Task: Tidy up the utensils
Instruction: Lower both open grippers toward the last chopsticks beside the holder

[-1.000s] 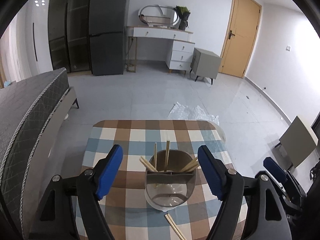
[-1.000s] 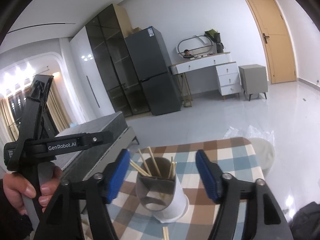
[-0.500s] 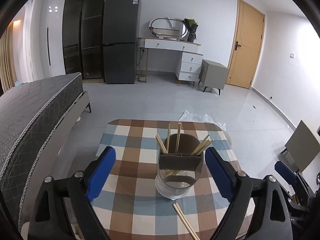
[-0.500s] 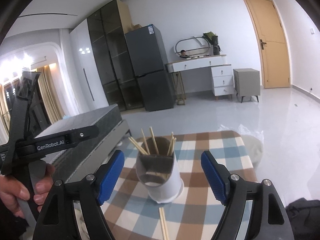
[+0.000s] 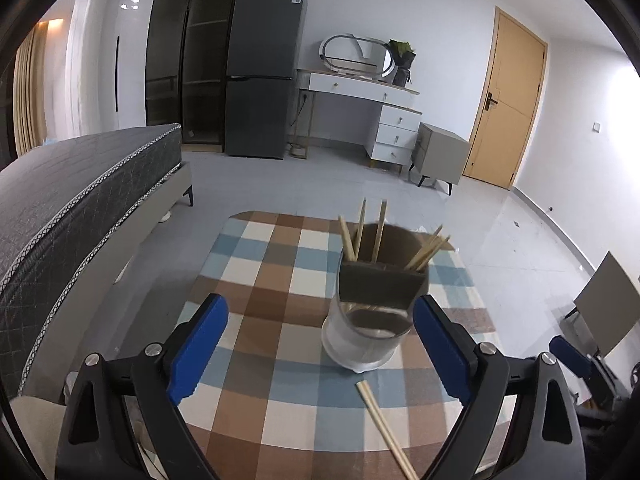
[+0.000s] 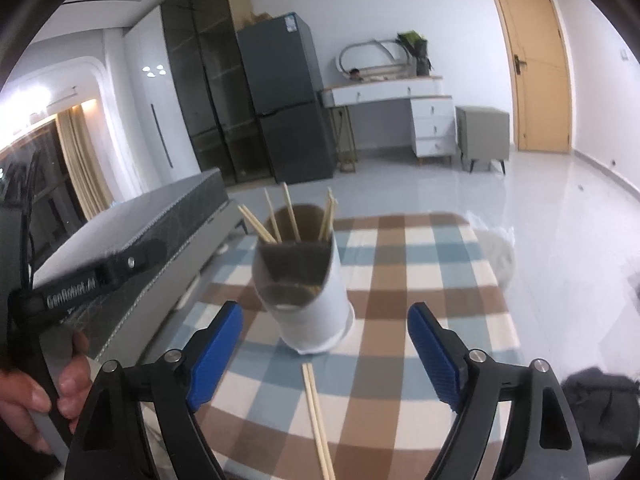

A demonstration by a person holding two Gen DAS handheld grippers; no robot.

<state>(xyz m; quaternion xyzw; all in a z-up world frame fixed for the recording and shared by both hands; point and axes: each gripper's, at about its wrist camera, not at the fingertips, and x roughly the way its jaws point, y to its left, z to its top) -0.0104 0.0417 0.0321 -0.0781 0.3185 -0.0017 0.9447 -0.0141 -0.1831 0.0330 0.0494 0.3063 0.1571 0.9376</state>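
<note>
Your left gripper (image 5: 318,354) has its jaws wide apart and grips nothing; the holder (image 5: 374,312) stands on the checked table (image 5: 256,264) beyond the tips, toward 1 o'clock. Your right gripper (image 6: 324,354) has its jaws opening, nothing between them, with the holder at 12 o'clock, sticks (image 6: 290,216) fanning upright from it. A loose pair of chopsticks (image 6: 318,420) lies on the cloth at the holder's 6 o'clock, between the right fingers.

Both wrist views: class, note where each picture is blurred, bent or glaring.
Left wrist view: the holder is slightly smeared, and walls curve towards dark corners. Right wrist view: the other gripper's handle is motion-blurred, the floor is glossy, and the window area is overexposed.
</note>
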